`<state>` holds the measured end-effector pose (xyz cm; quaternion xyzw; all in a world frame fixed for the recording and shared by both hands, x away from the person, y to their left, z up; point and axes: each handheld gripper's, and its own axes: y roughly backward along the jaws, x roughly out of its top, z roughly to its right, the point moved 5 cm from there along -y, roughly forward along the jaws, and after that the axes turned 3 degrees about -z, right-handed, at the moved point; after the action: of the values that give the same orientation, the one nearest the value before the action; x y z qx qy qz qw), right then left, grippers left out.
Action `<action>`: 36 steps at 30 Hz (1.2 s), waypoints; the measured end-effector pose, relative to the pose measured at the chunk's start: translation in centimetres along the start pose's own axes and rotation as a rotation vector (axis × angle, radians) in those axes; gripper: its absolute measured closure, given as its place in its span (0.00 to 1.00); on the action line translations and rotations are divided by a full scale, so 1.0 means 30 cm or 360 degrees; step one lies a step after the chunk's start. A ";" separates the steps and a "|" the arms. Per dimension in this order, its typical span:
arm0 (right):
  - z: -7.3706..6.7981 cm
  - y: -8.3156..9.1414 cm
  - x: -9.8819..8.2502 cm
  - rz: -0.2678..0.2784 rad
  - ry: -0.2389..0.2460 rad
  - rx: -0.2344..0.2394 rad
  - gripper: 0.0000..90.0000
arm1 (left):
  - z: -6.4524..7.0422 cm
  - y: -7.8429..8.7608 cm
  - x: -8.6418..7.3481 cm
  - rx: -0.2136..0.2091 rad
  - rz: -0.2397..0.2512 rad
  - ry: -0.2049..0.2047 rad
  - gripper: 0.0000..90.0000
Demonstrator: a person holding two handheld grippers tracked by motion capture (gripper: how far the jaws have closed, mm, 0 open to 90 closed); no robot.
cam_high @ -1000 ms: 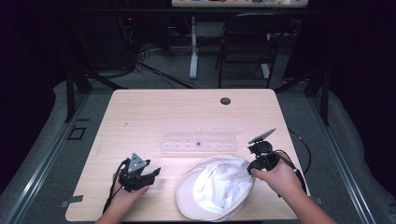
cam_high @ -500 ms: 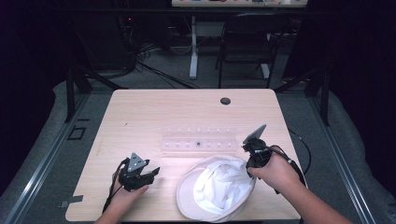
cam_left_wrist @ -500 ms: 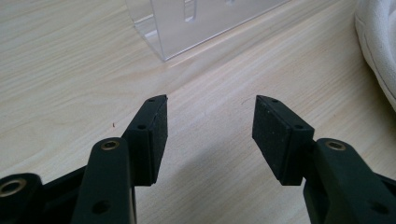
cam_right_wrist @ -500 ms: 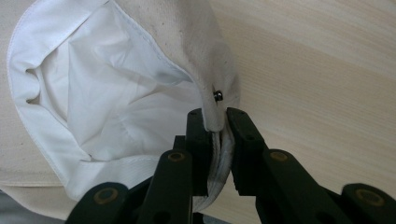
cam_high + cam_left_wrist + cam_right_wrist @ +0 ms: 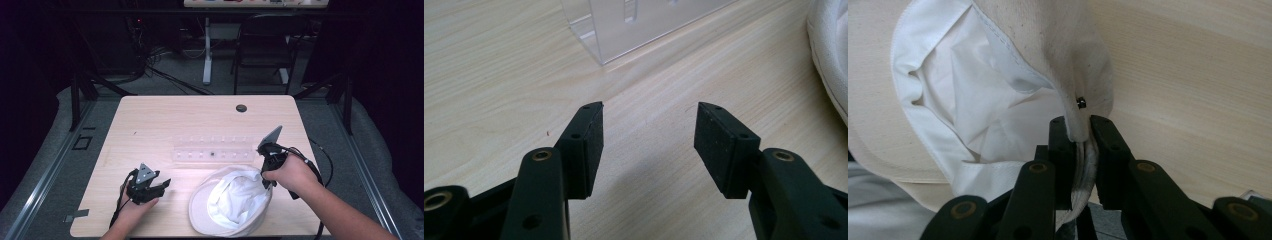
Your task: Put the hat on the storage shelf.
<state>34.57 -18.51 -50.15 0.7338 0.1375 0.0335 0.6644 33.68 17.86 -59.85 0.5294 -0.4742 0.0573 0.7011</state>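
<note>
left gripper (image 5: 162, 184) jaws apart, right gripper (image 5: 263, 176) jaws clamped

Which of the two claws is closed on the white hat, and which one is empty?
The right claw is shut on the edge of the white hat. The left claw stands open over the bare table, holding nothing.

A lab or recording studio, not a home; a bare wooden worktop (image 5: 165, 120) with a cable hole (image 5: 241, 108) stands lit among dark surroundings; black frame struts (image 5: 82, 87) flank it on a grey carpet (image 5: 60, 165); loose cables (image 5: 160, 65) run over the floor behind; a second desk's white leg (image 5: 207, 55) and a black chair (image 5: 260, 50) stand farther back; tape marks (image 5: 80, 143) lie on the carpet beside the worktop; a clear plastic rack (image 5: 212, 150) sits on it.
</note>
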 end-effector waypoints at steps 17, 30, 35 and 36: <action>-0.004 0.088 0.012 0.0034 -0.0082 0.0006 0.90 | -0.003 -0.005 -0.001 0.0005 0.0005 0.0006 0.51; 0.012 0.144 0.005 0.0016 -0.0152 0.0079 0.90 | -0.007 -0.003 -0.002 -0.0002 -0.0007 0.0001 0.51; 0.005 0.164 0.003 0.0020 -0.0174 0.0096 0.90 | -0.004 -0.005 -0.002 -0.0001 -0.0005 0.0006 0.51; 0.005 0.164 0.003 0.0020 -0.0174 0.0096 0.90 | -0.004 -0.005 -0.002 -0.0001 -0.0005 0.0006 0.51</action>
<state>35.48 -19.02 -45.35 0.7551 0.0973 -0.0065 0.6483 33.81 17.92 -59.98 0.5298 -0.4723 0.0571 0.7021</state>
